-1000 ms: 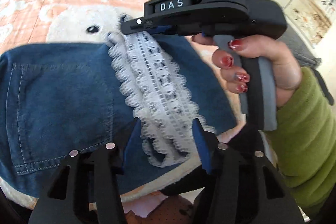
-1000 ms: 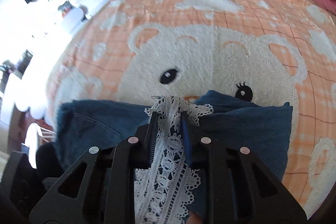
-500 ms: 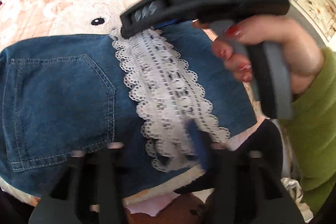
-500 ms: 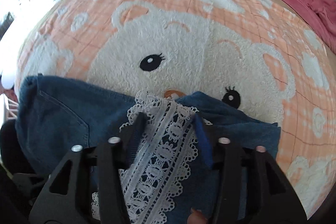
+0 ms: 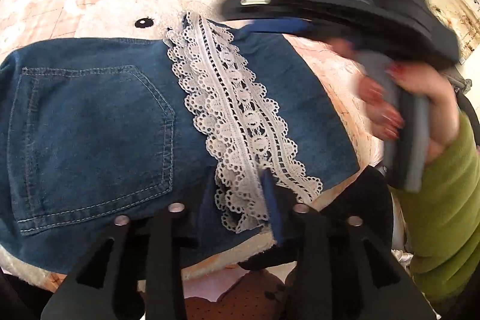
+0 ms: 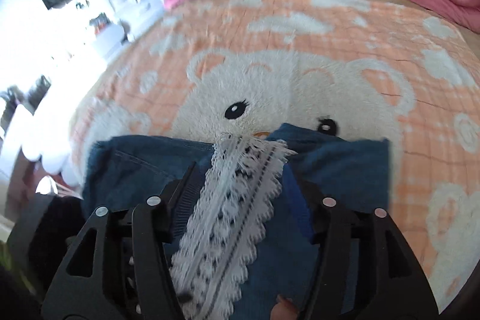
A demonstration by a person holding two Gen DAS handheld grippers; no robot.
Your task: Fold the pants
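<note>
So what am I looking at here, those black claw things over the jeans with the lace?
Those are two hand-held grippers, each carrying a camera that looks along its fingers. One picture comes from the left gripper, the other from the right gripper. The folded blue denim pants with a white lace strip lie on a peach bear-print blanket. Both grippers' jaws are opening around the lace; neither clamps it. A hand in a green sleeve holds the right gripper.
</note>
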